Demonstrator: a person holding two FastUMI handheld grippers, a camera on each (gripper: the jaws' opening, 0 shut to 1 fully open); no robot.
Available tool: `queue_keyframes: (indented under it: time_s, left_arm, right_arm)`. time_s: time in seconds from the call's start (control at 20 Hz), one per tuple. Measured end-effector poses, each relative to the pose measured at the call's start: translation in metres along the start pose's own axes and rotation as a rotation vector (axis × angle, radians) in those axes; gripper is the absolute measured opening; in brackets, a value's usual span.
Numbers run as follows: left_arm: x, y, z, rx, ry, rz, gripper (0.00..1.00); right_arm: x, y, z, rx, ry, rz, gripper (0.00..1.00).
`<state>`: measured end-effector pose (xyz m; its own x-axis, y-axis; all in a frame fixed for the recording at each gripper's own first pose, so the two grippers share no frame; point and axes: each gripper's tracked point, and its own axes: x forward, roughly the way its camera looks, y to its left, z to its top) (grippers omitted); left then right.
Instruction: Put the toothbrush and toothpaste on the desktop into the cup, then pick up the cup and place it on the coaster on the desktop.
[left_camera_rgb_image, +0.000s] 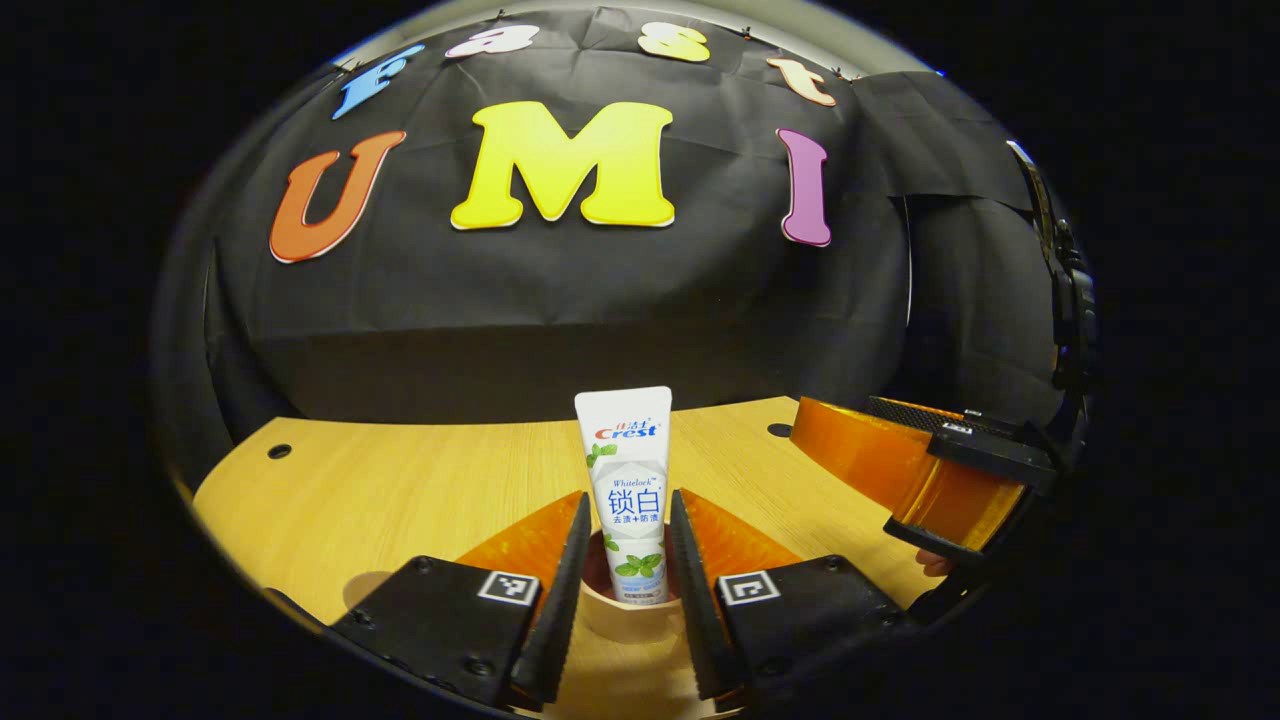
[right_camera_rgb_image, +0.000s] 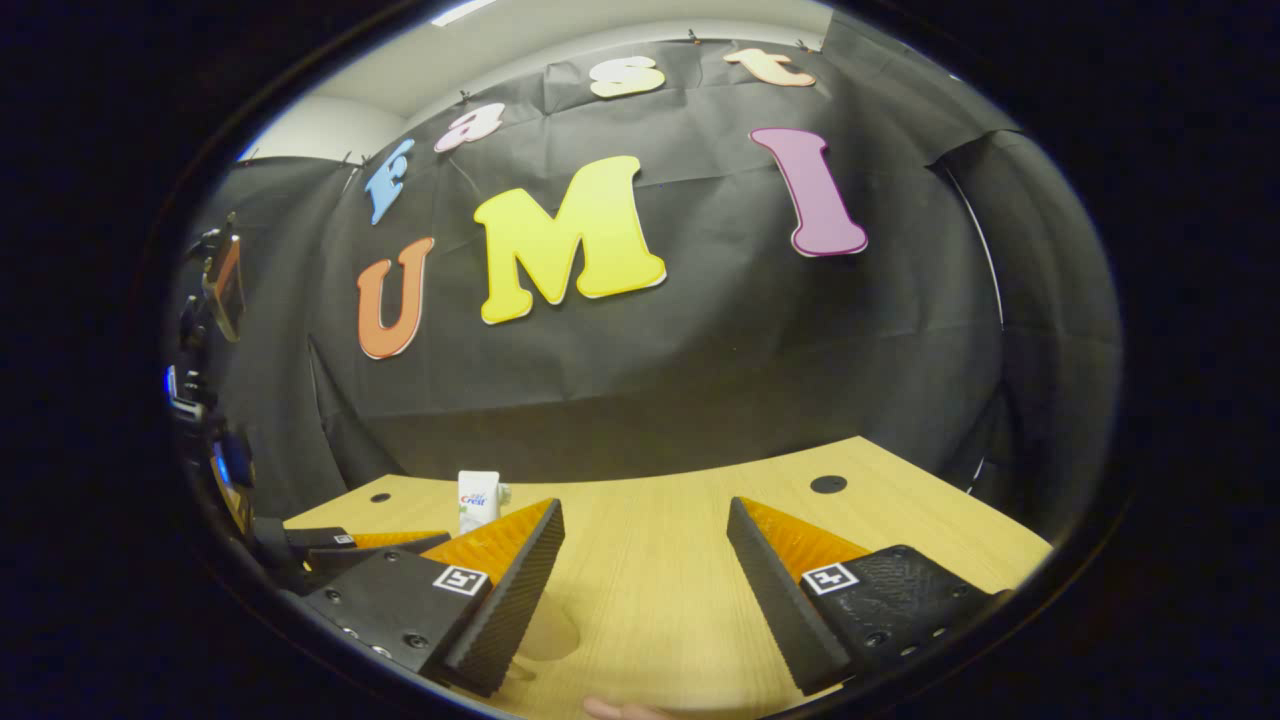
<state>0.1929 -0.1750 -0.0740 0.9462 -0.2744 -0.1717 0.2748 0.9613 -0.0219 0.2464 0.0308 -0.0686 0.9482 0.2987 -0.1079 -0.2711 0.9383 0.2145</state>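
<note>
- In the left gripper view the left gripper (left_camera_rgb_image: 624, 570) has its two black ribbed fingers (left_camera_rgb_image: 560, 590) standing close on either side of the toothpaste (left_camera_rgb_image: 626, 480); whether both press on the tube I cannot tell, as a thin gap seems to show on each side.
- The toothpaste stands upright, its lower end down inside the cup (left_camera_rgb_image: 630, 615), whose pale rim lies just under the fingers.
- Past the cup the wooden desktop (left_camera_rgb_image: 400, 490) runs back to the black cloth wall (left_camera_rgb_image: 560, 310).
- Right of the toothpaste, well apart from it, the right gripper (left_camera_rgb_image: 935, 480) hangs above the desktop, orange and black.
- In the right gripper view the right gripper (right_camera_rgb_image: 645, 590) has its jaws spread wide, with bare desktop (right_camera_rgb_image: 650, 540) between them.
- Farther off to the left there, the toothpaste (right_camera_rgb_image: 477, 500) stands upright, with the left gripper (right_camera_rgb_image: 360, 545) just in front of it.
</note>
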Motion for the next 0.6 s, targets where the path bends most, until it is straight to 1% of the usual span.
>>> queue_keyframes:
  time_s: [0.1, 0.15, 0.2, 0.25, 0.35, 0.4, 0.6]
  left_arm:
    - [-0.005, -0.001, 0.006, -0.003, -0.026, -0.003, 0.67]
    - [-0.009, -0.002, 0.007, -0.010, -0.027, -0.009, 0.70]
    - [-0.014, 0.000, 0.008, -0.014, -0.029, -0.008, 0.76]
    - [-0.021, 0.002, 0.011, -0.020, -0.035, -0.006, 0.80]
    - [-0.034, 0.004, 0.013, -0.027, -0.039, -0.027, 0.87]
    - [-0.042, 0.009, 0.013, -0.027, -0.040, -0.030, 0.90]
    - [-0.073, 0.032, 0.009, -0.025, -0.062, -0.034, 0.91]
  right_arm:
    - [-0.003, 0.005, 0.004, 0.012, -0.007, 0.015, 0.97]
    - [-0.003, 0.005, 0.004, 0.003, -0.007, 0.011, 0.97]
    - [-0.002, 0.004, 0.001, -0.011, -0.002, 0.004, 0.97]
    - [-0.002, 0.003, -0.005, -0.028, 0.014, -0.001, 0.97]
    - [-0.003, 0.005, -0.015, -0.060, 0.059, -0.012, 0.97]
    - [-0.006, 0.008, -0.018, -0.066, 0.075, -0.015, 0.97]
    - [-0.018, 0.027, -0.039, -0.085, 0.137, -0.016, 0.97]
